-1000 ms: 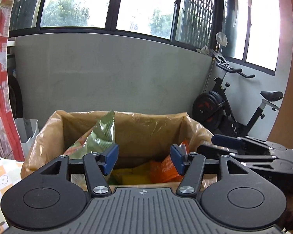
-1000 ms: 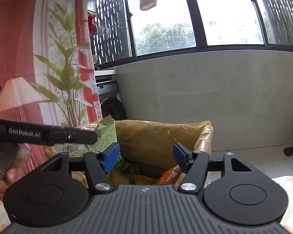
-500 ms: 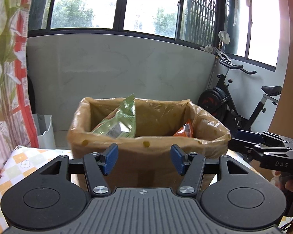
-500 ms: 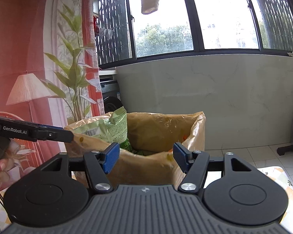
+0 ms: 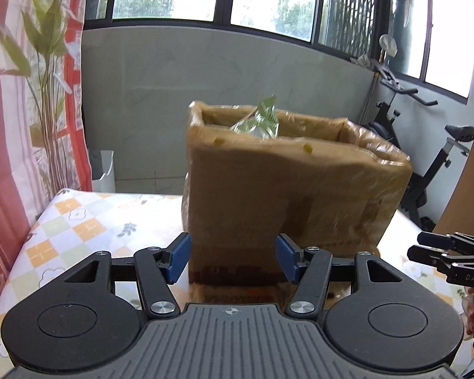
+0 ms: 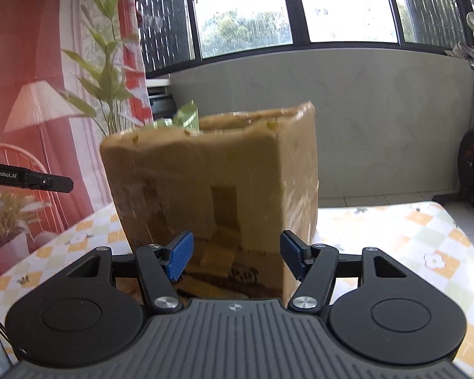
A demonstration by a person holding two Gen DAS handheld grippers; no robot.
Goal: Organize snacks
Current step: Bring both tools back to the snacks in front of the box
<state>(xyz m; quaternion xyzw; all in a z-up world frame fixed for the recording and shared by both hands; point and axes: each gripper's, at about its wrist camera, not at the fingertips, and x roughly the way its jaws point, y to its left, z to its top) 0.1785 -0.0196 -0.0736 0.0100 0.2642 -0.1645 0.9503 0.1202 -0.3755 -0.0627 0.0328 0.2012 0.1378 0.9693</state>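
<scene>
A brown cardboard box (image 5: 287, 183) lined with clear plastic stands on the checked tablecloth (image 5: 79, 227). A green snack bag (image 5: 262, 120) pokes above its rim; it also shows in the right wrist view (image 6: 186, 117), above the same box (image 6: 211, 183). My left gripper (image 5: 233, 257) is open and empty, low in front of the box's near wall. My right gripper (image 6: 235, 257) is open and empty, low in front of the box too. The right gripper also shows at the right edge of the left wrist view (image 5: 448, 252). The box's other contents are hidden.
An exercise bike (image 5: 426, 158) stands on the floor to the right, beyond the table. A curtain printed with plants (image 5: 31, 94) hangs on the left. A white bin (image 5: 102, 170) stands on the floor by the grey wall.
Both grippers have pulled back and dropped from above the box's opening to table height. The box now shows from the side, and the orange and yellow snacks inside are out of sight.
</scene>
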